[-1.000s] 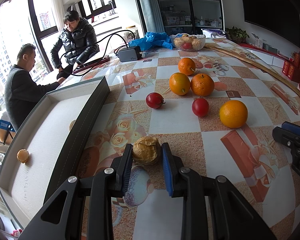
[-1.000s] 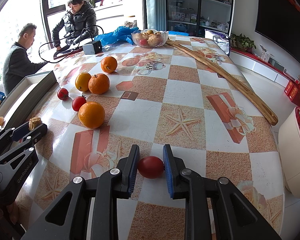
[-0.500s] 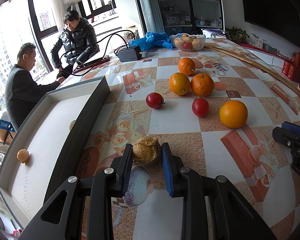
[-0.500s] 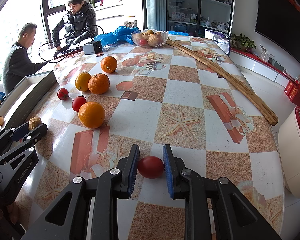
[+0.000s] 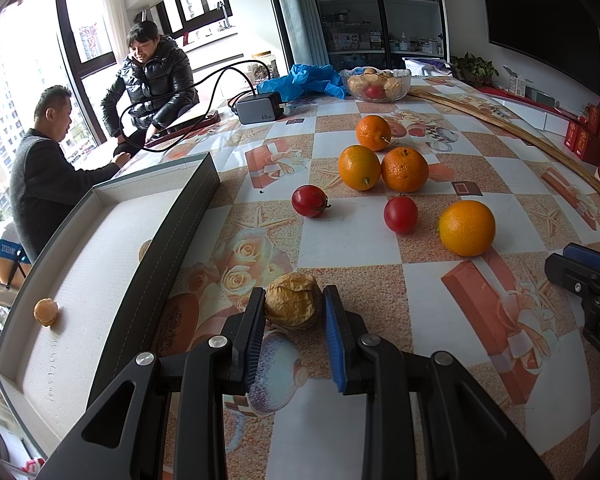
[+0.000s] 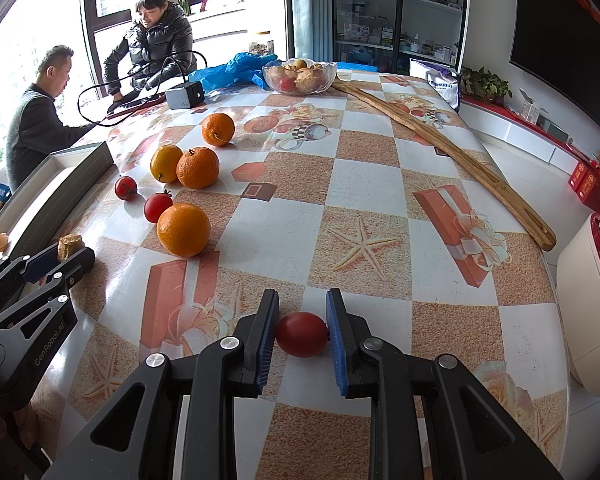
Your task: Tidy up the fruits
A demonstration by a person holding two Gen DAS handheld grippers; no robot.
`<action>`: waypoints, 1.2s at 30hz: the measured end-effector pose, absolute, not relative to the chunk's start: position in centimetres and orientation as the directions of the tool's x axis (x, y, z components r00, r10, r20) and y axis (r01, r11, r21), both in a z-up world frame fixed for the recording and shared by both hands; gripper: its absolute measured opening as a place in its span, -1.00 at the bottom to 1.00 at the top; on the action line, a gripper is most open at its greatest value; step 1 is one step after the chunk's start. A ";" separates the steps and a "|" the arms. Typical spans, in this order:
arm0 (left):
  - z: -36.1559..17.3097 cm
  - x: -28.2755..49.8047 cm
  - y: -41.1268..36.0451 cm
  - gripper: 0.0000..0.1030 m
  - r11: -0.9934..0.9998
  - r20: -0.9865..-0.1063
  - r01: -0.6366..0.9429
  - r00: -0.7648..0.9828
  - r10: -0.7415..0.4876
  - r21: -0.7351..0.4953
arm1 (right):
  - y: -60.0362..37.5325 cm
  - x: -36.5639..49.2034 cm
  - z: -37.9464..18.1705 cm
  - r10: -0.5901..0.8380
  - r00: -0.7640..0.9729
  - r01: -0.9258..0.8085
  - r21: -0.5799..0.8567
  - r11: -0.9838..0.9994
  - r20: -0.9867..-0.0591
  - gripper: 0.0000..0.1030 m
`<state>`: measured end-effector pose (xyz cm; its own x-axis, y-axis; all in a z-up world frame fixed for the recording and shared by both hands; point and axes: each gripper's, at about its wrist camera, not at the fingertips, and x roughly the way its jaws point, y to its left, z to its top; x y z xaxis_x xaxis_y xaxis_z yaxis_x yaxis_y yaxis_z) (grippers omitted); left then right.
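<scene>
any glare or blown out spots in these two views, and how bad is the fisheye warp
Left wrist view: the tall windows are blown out white and the grey-walled tray bows into a curve. Right wrist view: daylight glare sheens the glossy checked tablecloth near the large orange, and the long wooden board bends; both views are sharp.

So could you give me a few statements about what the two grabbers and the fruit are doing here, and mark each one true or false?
1. The left gripper has a papery tan husked fruit between its fingers. True.
2. The right gripper is closed on an orange. False: it holds a red tomato.
3. Four oranges lie loose on the table. True: the nearest orange sits beside a loose tomato.
4. The grey tray is full of oranges. False: only small tan pieces show in it.
5. The glass bowl stands at the far end. True.
</scene>
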<state>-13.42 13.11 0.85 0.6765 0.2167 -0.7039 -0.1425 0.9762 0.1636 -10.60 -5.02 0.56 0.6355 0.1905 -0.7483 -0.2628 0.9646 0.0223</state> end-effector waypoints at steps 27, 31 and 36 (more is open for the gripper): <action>3.8 -16.6 16.9 -0.41 0.994 -0.744 -0.083 0.668 0.005 -0.067 | -8.2 -11.8 1.8 0.322 0.523 -0.225 0.237 0.945 -0.789 -0.51; 5.2 -17.2 18.3 -0.41 0.992 -0.731 -0.101 0.682 0.015 -0.073 | -6.0 -11.6 2.7 0.354 0.508 -0.271 0.245 0.931 -0.785 -0.51; 6.3 -17.9 20.6 -0.41 0.988 -0.730 -0.144 0.681 0.056 -0.059 | -2.6 -11.0 3.6 0.392 0.480 -0.335 0.249 0.909 -0.785 -0.51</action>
<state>-17.86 20.60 6.28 0.6807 0.0557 -0.7305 -0.1443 0.9878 -0.0591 -11.05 -2.55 3.59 0.4799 0.3921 -0.7848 -0.3348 0.9087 0.2493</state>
